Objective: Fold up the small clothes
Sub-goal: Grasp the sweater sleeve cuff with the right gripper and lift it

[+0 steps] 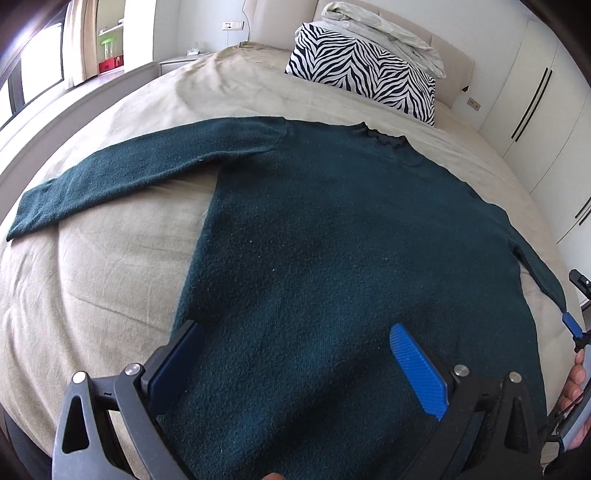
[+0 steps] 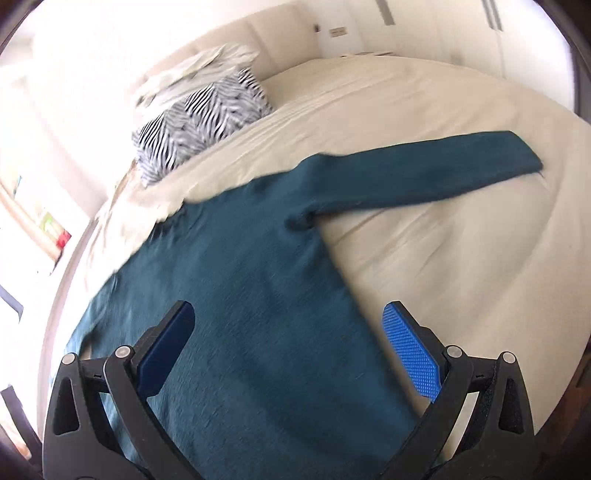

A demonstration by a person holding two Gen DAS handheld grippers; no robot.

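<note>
In the left wrist view, a dark green sweater (image 1: 332,240) is seen spread flat on the beige bed sheet (image 1: 110,277), its neckline turned toward the zebra-striped pillow (image 1: 362,70) and the pale folded bedding (image 1: 384,29) piled on it. One sleeve is stretched out far to the left across the sheet. The left gripper (image 1: 299,365) is held with its blue pads wide apart over the lower body of the sweater, near the hem; nothing is clamped between them. At the right edge a second blue fingertip is seen touching the end of the other sleeve, beside a hand (image 1: 576,376). In the right wrist view, which is blurred, the sweater (image 2: 251,295) is shown lying slantwise under the right gripper (image 2: 291,339), whose pads are likewise spread apart and closed on nothing; the left pad is over the knit, the right pad over bare sheet (image 2: 461,240) just beyond the garment's side edge. One sleeve is extended toward the upper right.
</note>
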